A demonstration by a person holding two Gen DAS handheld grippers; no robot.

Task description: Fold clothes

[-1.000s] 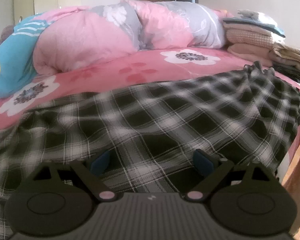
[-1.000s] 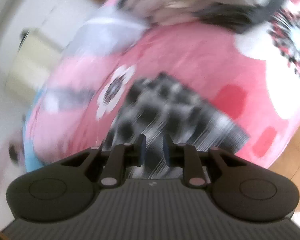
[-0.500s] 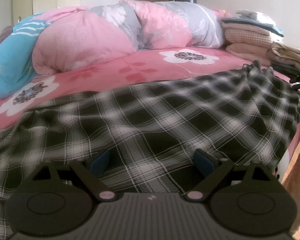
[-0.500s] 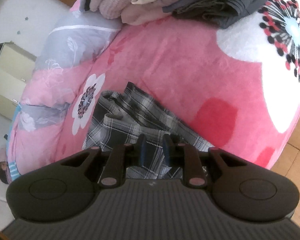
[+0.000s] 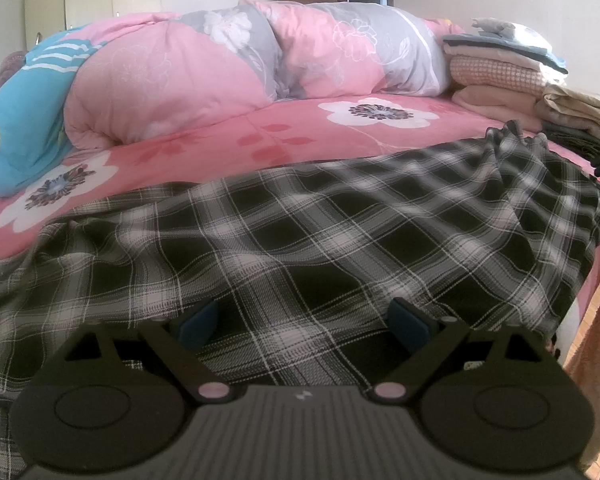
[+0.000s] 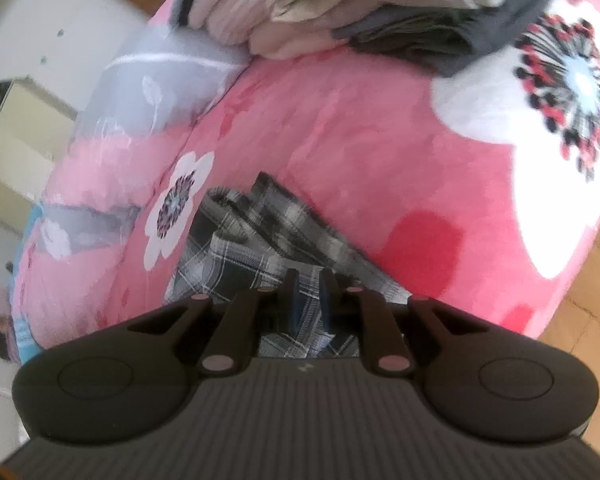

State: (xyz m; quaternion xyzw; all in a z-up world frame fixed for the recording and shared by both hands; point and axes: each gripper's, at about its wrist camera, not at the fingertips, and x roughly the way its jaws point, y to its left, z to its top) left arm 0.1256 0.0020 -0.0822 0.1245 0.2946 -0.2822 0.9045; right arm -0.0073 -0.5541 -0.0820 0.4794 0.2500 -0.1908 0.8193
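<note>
A black-and-white plaid garment [image 5: 320,232] lies spread over the near side of the pink flowered bed [image 5: 300,136]. My left gripper [image 5: 304,312] hovers low over its near part, jaws wide open with nothing pinched between them. In the right wrist view the garment's rumpled far-right end [image 6: 236,240] lies on the bed [image 6: 360,140] near its edge. My right gripper [image 6: 308,292] is right at that end. Its jaws are closing to a narrow gap; plaid cloth shows in the gap, and the pads do not visibly press on it.
A rolled pink and grey quilt [image 5: 220,68] and a blue pillow [image 5: 16,120] fill the back of the bed. A stack of folded clothes [image 5: 512,76] [image 6: 380,12] sits at the far right corner. Wooden floor [image 6: 580,312] lies beyond the bed's right edge.
The right gripper has come a little closer to the plaid garment's end and its jaws have narrowed slightly. The left gripper and the spread cloth have not moved.
</note>
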